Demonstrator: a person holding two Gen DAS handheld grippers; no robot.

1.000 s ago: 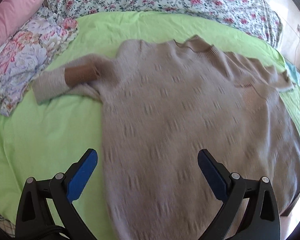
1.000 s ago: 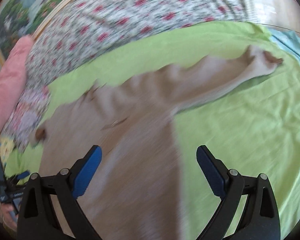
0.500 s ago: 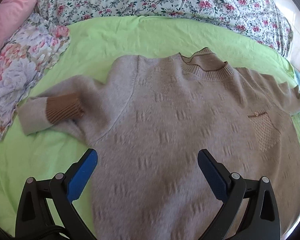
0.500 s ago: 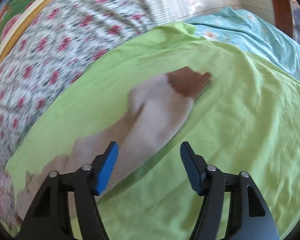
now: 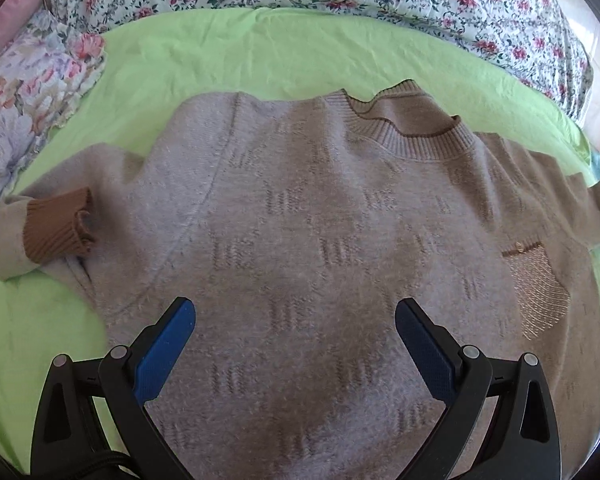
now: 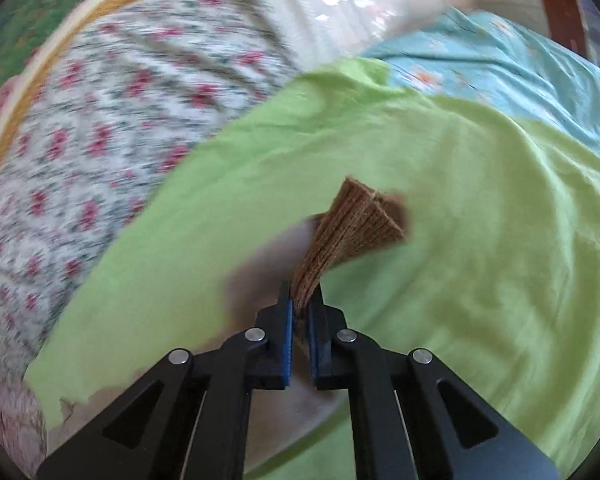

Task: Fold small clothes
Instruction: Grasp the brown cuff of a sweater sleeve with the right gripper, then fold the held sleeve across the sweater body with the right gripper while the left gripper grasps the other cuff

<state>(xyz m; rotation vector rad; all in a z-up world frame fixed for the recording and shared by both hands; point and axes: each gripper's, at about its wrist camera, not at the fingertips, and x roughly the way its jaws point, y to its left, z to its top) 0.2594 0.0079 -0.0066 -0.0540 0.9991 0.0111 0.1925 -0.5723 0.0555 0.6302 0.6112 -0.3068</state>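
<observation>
Left wrist: my left gripper (image 5: 294, 336) fingers spread, hovering over the sweater (image 5: 320, 240) flat on the bed (image 5: 220, 52). Right wrist: right gripper (image 6: 300, 300) just closed, pinching the brown cuff (image 6: 352, 228). Sleeve-fold step; next, carry cuff across the chest.

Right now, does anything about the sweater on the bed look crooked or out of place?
Yes. The sweater lies face up and mostly flat on the green sheet, but its far sleeve is doubled back, so the brown cuff rests against the body. The right claw pinches the other cuff.
</observation>
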